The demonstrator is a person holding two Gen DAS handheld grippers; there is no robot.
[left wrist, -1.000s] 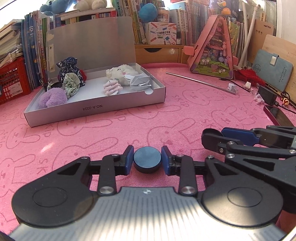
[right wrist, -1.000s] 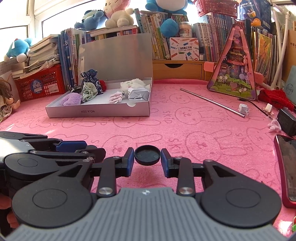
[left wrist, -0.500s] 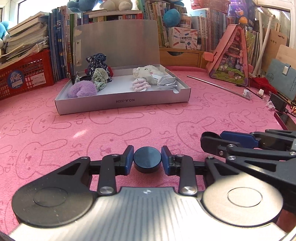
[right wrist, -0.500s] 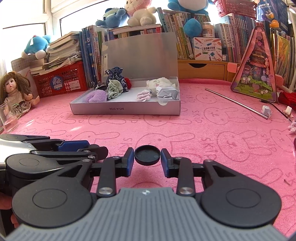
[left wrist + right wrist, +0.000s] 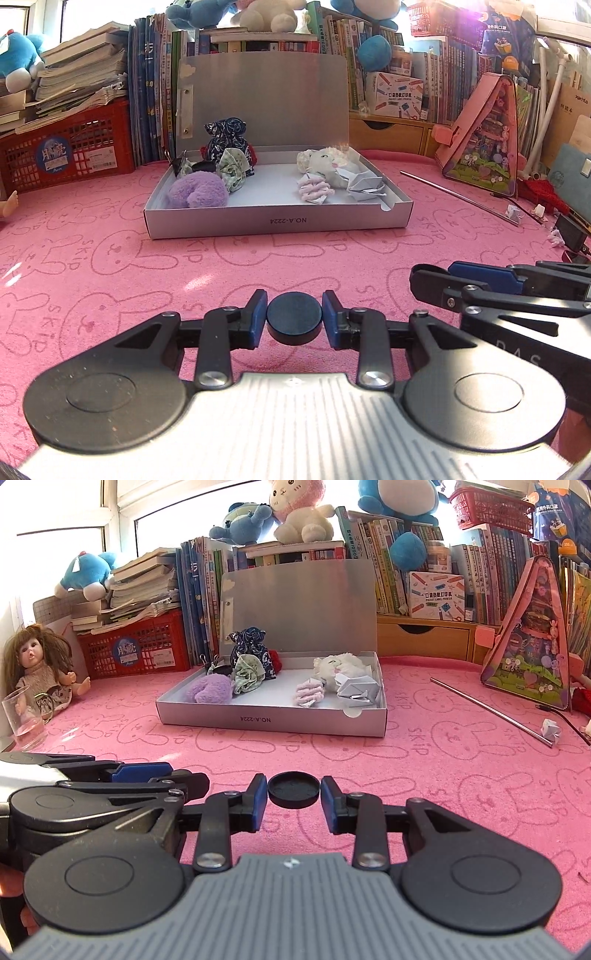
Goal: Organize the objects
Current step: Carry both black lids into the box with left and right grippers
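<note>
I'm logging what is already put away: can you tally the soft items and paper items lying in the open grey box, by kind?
Fabric scrunchies and pouch, left end: 4
Plush toy: 1
Folded paper pieces: 2
Total in the grey box: 7

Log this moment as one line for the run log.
left gripper: shut on black disc | right gripper: shut on black cap | white box: open, ahead

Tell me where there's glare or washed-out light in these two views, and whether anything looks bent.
Left wrist view: purple lens flare at the top right; straight metal rod stays sharp. Right wrist view: window at the top left is blown out white; books lean with fisheye curving.
</note>
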